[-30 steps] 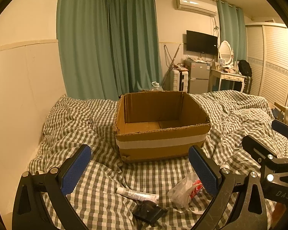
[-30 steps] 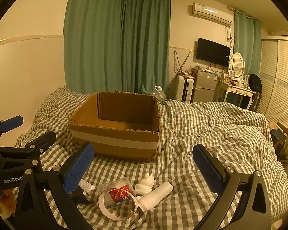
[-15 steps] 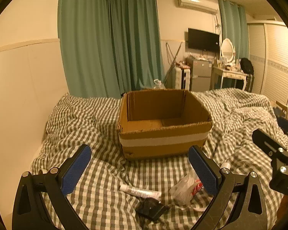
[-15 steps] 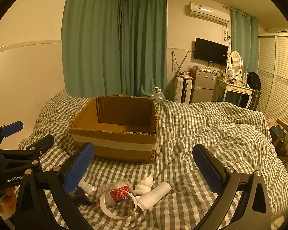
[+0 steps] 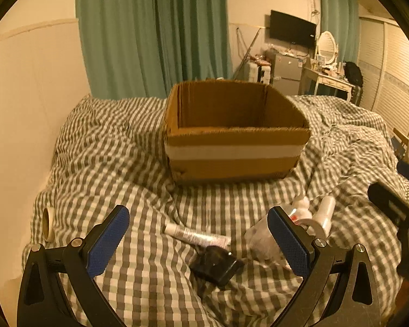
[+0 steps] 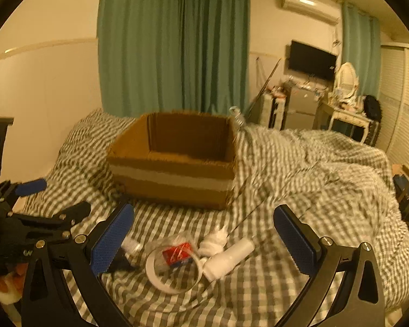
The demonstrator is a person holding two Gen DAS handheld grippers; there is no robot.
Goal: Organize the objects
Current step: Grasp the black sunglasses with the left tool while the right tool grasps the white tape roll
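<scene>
Tape roll (image 5: pixel 48 223) on edge at the bed's left side, near the wall: seen only from the left wrist. Tube (image 5: pixel 197 235) lying flat and black block (image 5: pixel 216 266) just below it, plain from the left wrist; from the right wrist, mostly hidden behind the left finger. White ring (image 6: pixel 172 268) encircling a clear bag (image 6: pixel 174 249) with a red item inside, white bottle (image 6: pixel 229 258) on its side touching the ring, small white lump (image 6: pixel 214 242) just behind: clear from the right wrist, partly hidden by a finger from the left.

Checked quilt (image 5: pixel 128 163), rumpled, over the bed. Box (image 5: pixel 235 133), open-topped with a pale band round it, on the quilt behind the clutter; inside looked bare as far as shown. Green curtains (image 6: pixel 174 43) behind, TV (image 5: pixel 293 30) on the far wall, dressing table (image 6: pixel 346 114) with oval mirror, slatted wardrobe (image 5: pixel 390 76) at right.

Left gripper (image 5: pixel 201 242): fingers wide apart, holding nothing, tube and block lying between them on the quilt. Right gripper (image 6: pixel 204 242): fingers likewise spread, holding nothing, ring, bag, lump and bottle between them below. Box well beyond both sets of fingertips.
</scene>
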